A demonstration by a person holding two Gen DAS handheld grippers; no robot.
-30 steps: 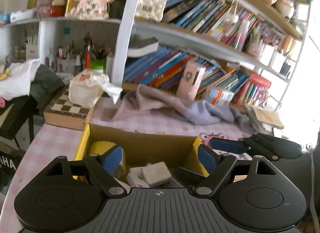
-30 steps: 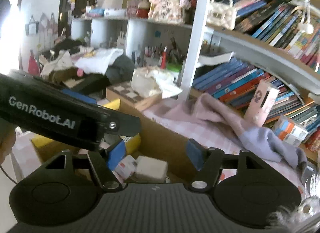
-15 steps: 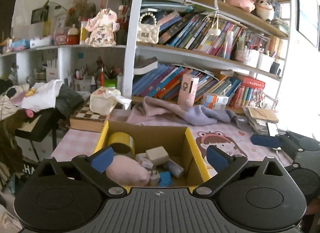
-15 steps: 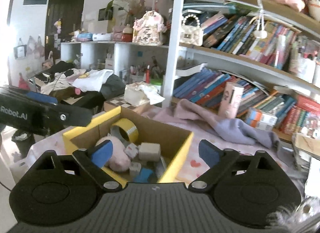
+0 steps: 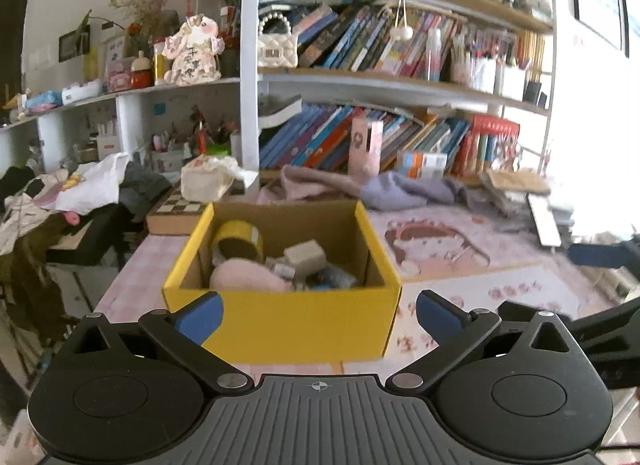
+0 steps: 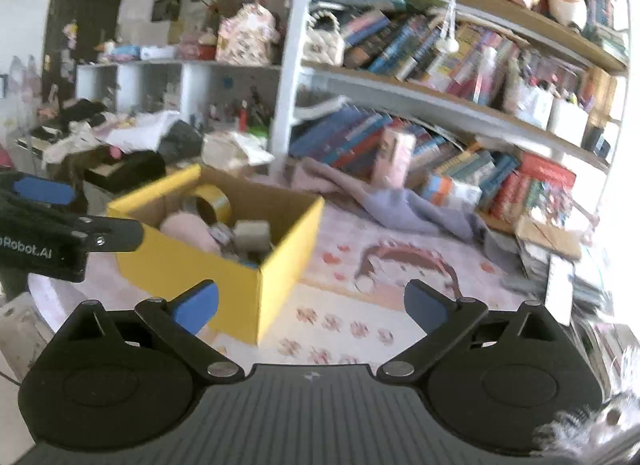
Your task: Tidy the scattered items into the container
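Two grippers occupy the near edge of the scene, both with jaws opening and nothing between them. The left gripper (image 5: pixel 318 311) faces the near wall of the yellow cardboard box (image 5: pixel 296 329), its blue pads clear of the box on either side. The right gripper (image 6: pixel 311 305) stands to the right of the box, facing its right near corner without touching it; its pads are likewise free.

The box rests on a pink patterned tablecloth (image 5: pixel 460 293), toward the left side of the table. Inside lie a pink plush item (image 5: pixel 244 277) at the near left, a roll of yellow tape (image 5: pixel 238 241) against the far left wall, and a grey block (image 5: pixel 306 257) at centre, among smaller pieces too blurred to name.

Beyond the box, a chessboard case (image 5: pixel 176 213) sits at the far left and a crumpled lilac cloth (image 5: pixel 400 189) at the far right, before a bookshelf (image 5: pixel 380 81).
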